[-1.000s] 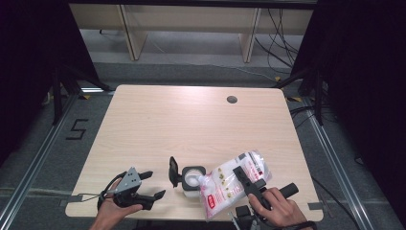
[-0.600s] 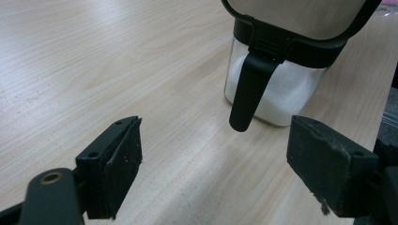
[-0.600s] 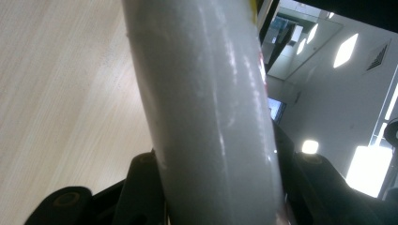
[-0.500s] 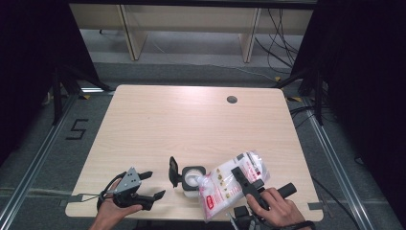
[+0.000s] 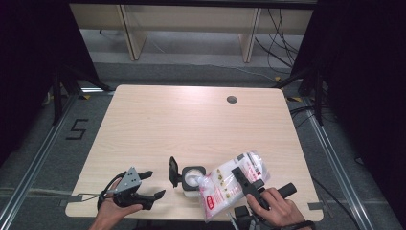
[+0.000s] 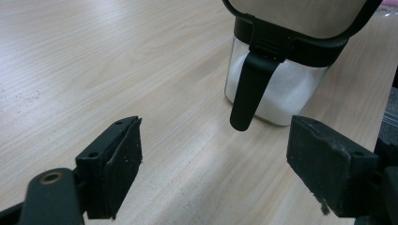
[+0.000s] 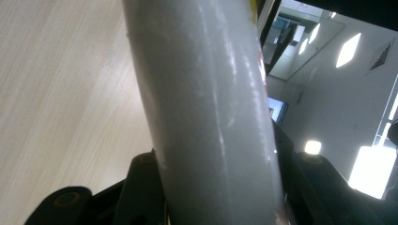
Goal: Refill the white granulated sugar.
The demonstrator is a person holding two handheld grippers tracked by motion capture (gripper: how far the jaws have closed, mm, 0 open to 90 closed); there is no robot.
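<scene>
The left tongs gaped empty beside the open jar. The bag (long axis slanting, lower end over the jar) sat clamped in the right tongs, unmoved since earlier, near the worktop front edge.

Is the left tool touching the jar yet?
Apart. In the left gripper view, the left tool stands open with bare table between its pads and the jar; the hanging lid clasp ends short of them.
</scene>
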